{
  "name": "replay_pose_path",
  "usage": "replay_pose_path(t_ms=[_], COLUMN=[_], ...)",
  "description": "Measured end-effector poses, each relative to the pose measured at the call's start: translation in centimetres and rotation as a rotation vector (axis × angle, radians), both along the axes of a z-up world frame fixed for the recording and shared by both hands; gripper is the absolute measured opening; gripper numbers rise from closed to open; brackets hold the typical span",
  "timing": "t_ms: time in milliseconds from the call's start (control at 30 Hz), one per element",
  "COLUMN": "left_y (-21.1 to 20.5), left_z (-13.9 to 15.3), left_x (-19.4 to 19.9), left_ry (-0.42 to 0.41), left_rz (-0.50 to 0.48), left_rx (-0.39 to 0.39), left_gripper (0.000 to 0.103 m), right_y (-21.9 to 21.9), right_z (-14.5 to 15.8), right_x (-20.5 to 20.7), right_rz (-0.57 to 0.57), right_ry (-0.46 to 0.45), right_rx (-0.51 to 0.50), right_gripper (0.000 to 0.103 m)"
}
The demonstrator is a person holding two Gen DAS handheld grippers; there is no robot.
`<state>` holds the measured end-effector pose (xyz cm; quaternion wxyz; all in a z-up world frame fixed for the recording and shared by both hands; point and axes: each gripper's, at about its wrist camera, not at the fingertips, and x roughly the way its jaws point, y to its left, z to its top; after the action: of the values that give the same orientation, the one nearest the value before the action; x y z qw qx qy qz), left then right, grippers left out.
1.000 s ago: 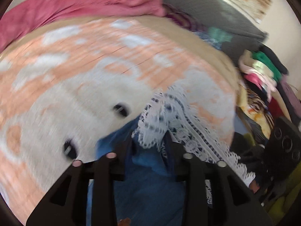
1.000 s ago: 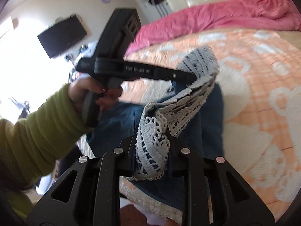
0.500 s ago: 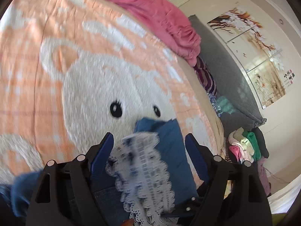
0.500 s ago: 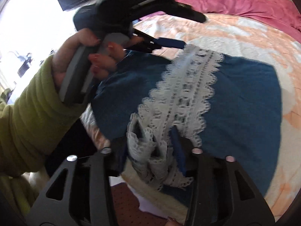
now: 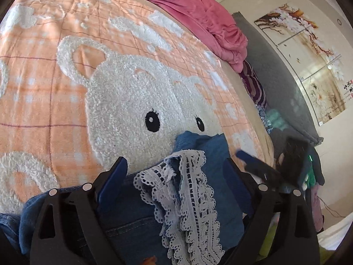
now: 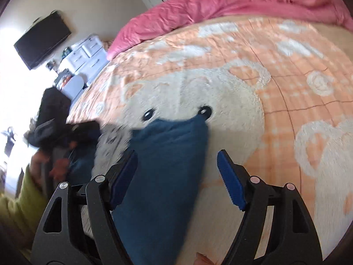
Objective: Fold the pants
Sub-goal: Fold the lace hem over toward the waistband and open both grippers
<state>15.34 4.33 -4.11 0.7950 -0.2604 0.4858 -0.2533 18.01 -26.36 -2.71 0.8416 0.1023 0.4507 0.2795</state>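
The pants (image 5: 211, 154) are lying folded on the bed (image 5: 66, 88), soft, limp denim (the lace (image 5: 194, 198) will snag), best pinched at thick edges. Both grippers (image 5: 176, 172) (image 6: 176, 165) are opening, jaws apart, gripping nothing.

The pants (image 5: 211, 190) are dark blue denim with a white lace trim (image 5: 189, 198) along the hem. They lie folded on the bed, at its near edge, and their far end covers the chin of the white bear pattern.
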Motion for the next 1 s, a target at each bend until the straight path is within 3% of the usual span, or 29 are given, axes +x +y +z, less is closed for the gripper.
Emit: replay_pose_path(t_ms=[100,133,167,200,233,267,300,400,533,633,700,833,933,1000], left_y=[-0.8,-1.1,-1.7,-2.1,-2.4,-2.7,-2.6,-3.7,-5.2,-4.6,-4.2,-3.4,-2.9,-2.7], left_z=[-0.4,-0.5,-0.5,-0.5,-0.6,-0.5,-0.6,0.4,1.5,-0.1,-1.0,-1.4,-0.4,0.9], left_x=[0.5,0.6,0.7,0.7,0.8,0.8,0.7,0.5,0.7,1.8,2.0,1.7,0.8,-0.3], left_ry=[0.010,0.010,0.012,0.011,0.007,0.002,-0.001,-0.047,-0.126,-0.077,-0.065,-0.062,-0.085,-0.121], left_rz=[-0.016,-0.027,-0.041,-0.046,-0.045,-0.035,-0.031,-0.033,-0.046,-0.005,0.014,0.036,0.049,0.048], left_rx=[0.009,0.012,0.024,0.042,0.052,0.064,0.065,0.059,0.104,0.104,0.129,0.145,0.181,0.213], left_gripper=[0.082,0.075,0.060,0.054,0.050,0.036,0.033,0.026,0.026,0.027,0.033,0.045,0.058,0.065], right_y=[0.3,0.5,0.6,0.7,0.9,0.9,0.9,-0.1,-1.5,-1.6,-1.1,-0.9,-1.9,-2.3], right_z=[-1.8,-2.3,-2.7,-3.3,-3.5,-3.4,-3.3,-2.2,-0.8,-1.4,-2.1,-2.3,-1.1,-0.2], right_x=[2.5,2.9,3.0,3.4,3.4,3.4,3.2,2.4,2.3,3.1,3.3,2.9,1.7,0.5], right_rz=[0.003,0.017,0.025,0.029,0.036,0.042,0.049,0.039,-0.003,-0.025,-0.019,-0.024,-0.068,-0.080], right_ry=[0.087,0.106,0.120,0.143,0.146,0.139,0.133,0.097,0.042,0.044,0.058,0.039,0.003,-0.026], right_rx=[0.031,0.052,0.064,0.080,0.089,0.086,0.083,0.132,0.149,0.103,0.072,0.031,0.033,0.040], right_gripper=[0.067,0.067,0.067,0.067,0.055,0.030,0.018,0.009,0.009,0.009,0.012,0.024,0.044,0.047])
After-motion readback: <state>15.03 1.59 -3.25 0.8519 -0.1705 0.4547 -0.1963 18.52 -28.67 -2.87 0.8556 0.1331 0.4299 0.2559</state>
